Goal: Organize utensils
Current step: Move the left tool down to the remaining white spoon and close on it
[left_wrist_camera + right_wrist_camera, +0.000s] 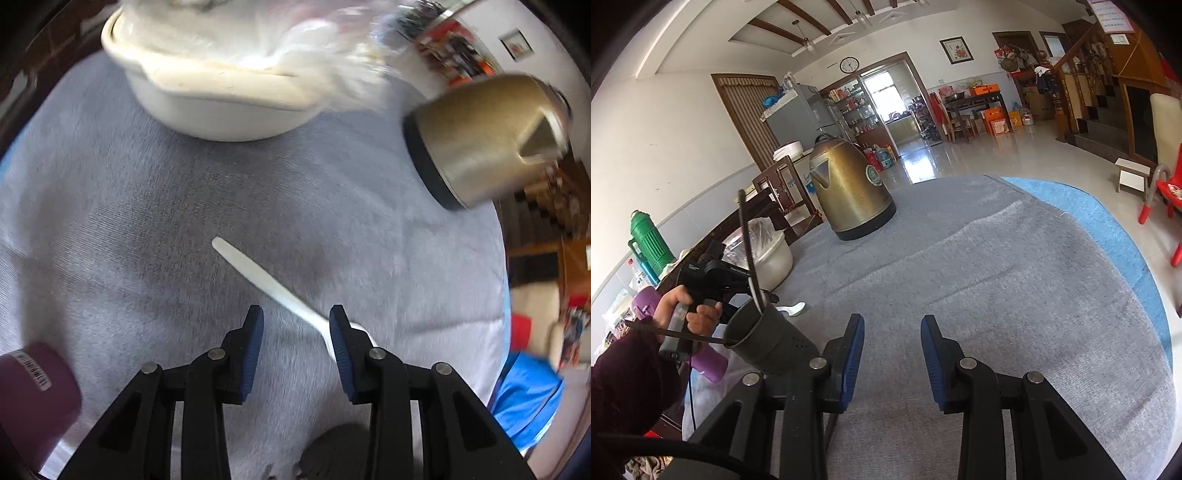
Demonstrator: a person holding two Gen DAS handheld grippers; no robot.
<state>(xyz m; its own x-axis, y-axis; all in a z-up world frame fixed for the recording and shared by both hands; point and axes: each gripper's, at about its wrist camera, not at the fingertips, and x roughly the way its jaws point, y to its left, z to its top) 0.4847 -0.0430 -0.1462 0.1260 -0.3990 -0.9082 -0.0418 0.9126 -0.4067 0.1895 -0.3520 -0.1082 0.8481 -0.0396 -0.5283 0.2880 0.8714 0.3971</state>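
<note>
1. Left wrist view shows my left fingers (297, 347) parted a moderate way with nothing pressed between them; the white plastic spoon (266, 280) lies flat on the grey cloth (147, 221) of the tabletop, its bowl end tucked just under my right-hand finger.
2. Right wrist view: my right fingers (892, 354) stand about as far apart and are empty, hovering over bare cloth.
3. A dark metal holder cup (768, 339) sits at my left, tilted toward the camera, with a black utensil (748, 240) and something white standing in it, so I judge some sorting done.
4. The spoon is not yet in the cup; I reckon that is what remains.
5. Around me: a brass-coloured kettle (853, 192), a white lidded pot (221, 107), a purple bottle (33, 398), and an open tiled room beyond.
</note>
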